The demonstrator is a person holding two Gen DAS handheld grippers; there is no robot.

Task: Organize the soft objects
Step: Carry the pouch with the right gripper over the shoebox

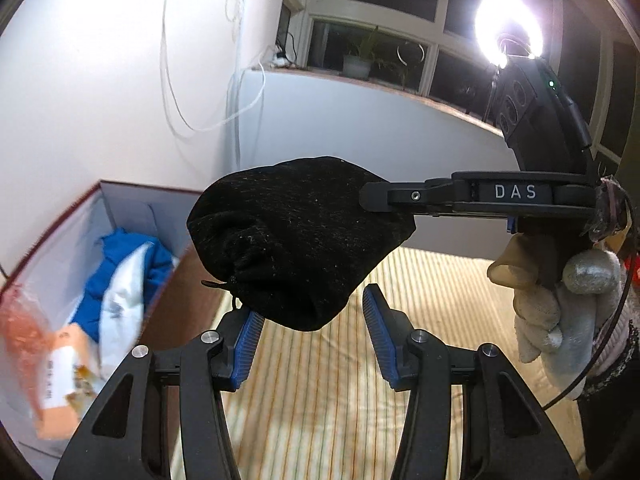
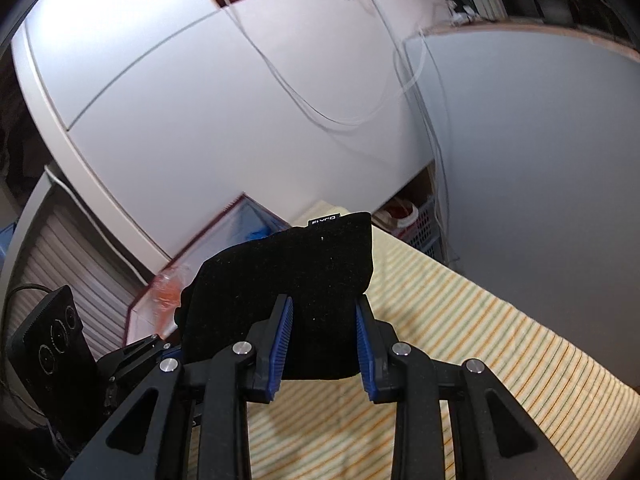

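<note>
**Black pouch held aloft beside storage box**

We note the striped yellow woven bedcover (image 1: 420, 360) below and the open white-lined cardboard box (image 1: 132, 208) of soft goods at left. The black fuzzy drawstring pouch (image 2: 288, 292) hangs tilted, closed end raised, pinched by the right gripper (image 2: 323, 340). The left gripper (image 1: 310, 344) stands half-open, empty.

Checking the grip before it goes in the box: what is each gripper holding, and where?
The right gripper clamps the black pouch by one end. The left gripper is open beneath it, holding nothing.
</note>
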